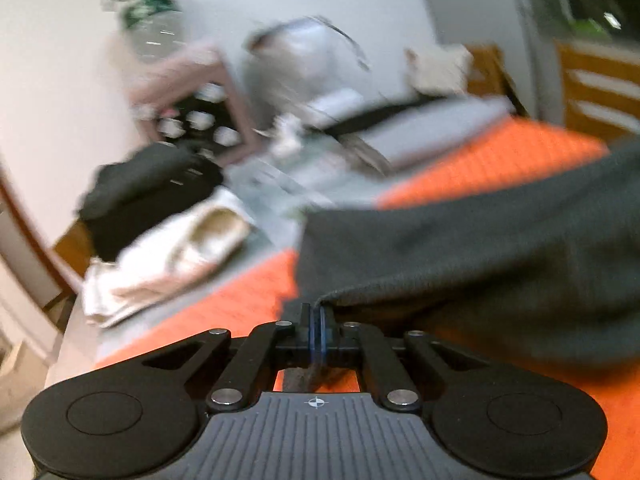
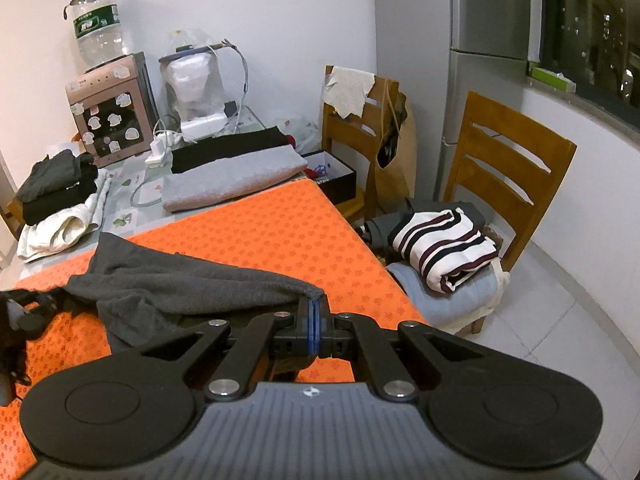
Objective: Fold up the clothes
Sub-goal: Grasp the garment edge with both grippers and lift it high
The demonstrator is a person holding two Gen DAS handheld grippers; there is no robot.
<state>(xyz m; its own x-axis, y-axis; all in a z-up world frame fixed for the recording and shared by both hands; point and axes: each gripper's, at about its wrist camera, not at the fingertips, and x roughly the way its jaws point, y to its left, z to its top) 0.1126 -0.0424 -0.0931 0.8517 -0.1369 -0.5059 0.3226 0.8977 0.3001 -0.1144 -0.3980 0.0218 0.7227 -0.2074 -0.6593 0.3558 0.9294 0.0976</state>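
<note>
Two pinch points on one dark grey garment (image 1: pixel 480 256) define this moment.

Left wrist view: the left gripper (image 1: pixel 316 314) is clenched on a hem corner of the garment, a tuft of fabric showing between the blue-edged pads. The cloth spreads from 12 toward 3 o'clock over the orange mat (image 1: pixel 500 152). A corner grip of this kind probably serves to draw the edge taut before a fold. Motion blur softens the far field. At 10 o'clock lies a stack of folded clothes (image 1: pixel 160 216), dark over white; at 11 o'clock stands a pink cabinet (image 1: pixel 192 100) under a water bottle (image 1: pixel 152 20). None of these lies on the mat.

Right wrist view: the right gripper (image 2: pixel 314 306) is likewise clenched on another bunched edge of the garment (image 2: pixel 180 284), which trails to 9 o'clock, where the left gripper's dark frame (image 2: pixel 24 316) enters. The fabric sags, wrinkled, between the two grips, resting on the mat (image 2: pixel 280 232). Folded grey and black pieces (image 2: pixel 236 172) lie at 12 o'clock beyond the mat's far edge. A chair (image 2: pixel 508 168) at 2 o'clock carries a striped garment (image 2: pixel 444 252). Open mat ahead looks sufficient for spreading; the table's right edge is the nearest limit.
</note>
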